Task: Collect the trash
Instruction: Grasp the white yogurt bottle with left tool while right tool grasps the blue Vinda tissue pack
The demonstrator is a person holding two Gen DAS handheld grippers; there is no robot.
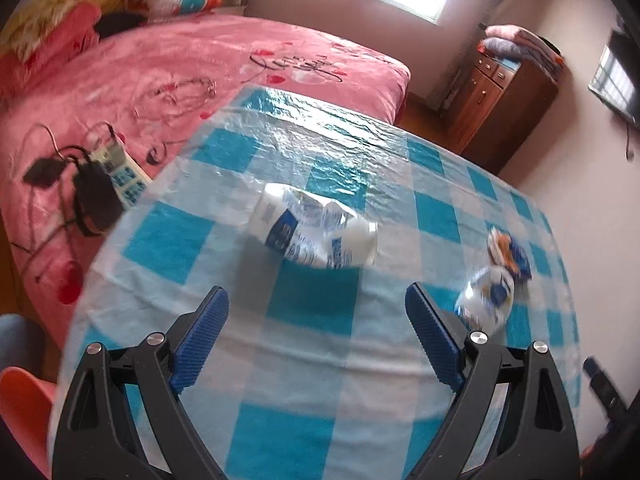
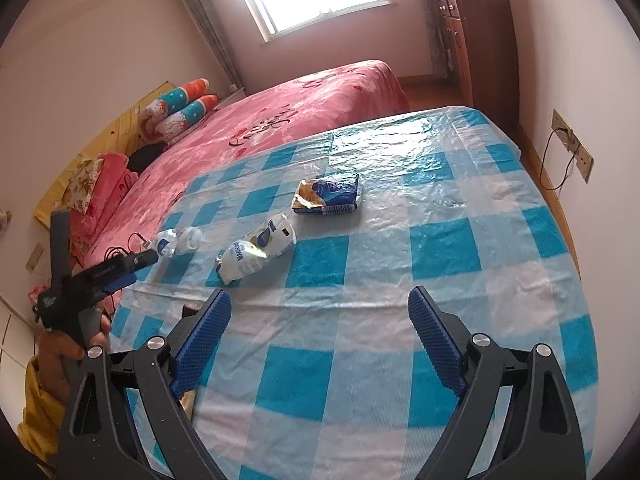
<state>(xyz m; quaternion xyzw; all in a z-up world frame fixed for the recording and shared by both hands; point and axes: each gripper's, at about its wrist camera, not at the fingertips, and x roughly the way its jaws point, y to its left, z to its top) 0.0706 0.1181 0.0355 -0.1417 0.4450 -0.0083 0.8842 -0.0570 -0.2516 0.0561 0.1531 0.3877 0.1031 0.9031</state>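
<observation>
Above the checked table [image 2: 360, 320], both grippers tilt downward (jaws spread, empty), the left gripper [image 1: 316, 304] facing a crushed bottle [image 1: 316, 236].

The white crumpled pouch [image 2: 256, 252] on the checked tablecloth [image 2: 440, 320] bears blue block lettering along its side, too creased to make out as a word. The crushed bottle [image 1: 316, 232] has a blue label whose print is blurred beyond reading. The pink bedspread [image 2: 280, 120] carries dark cursive script, also not legible.
</observation>
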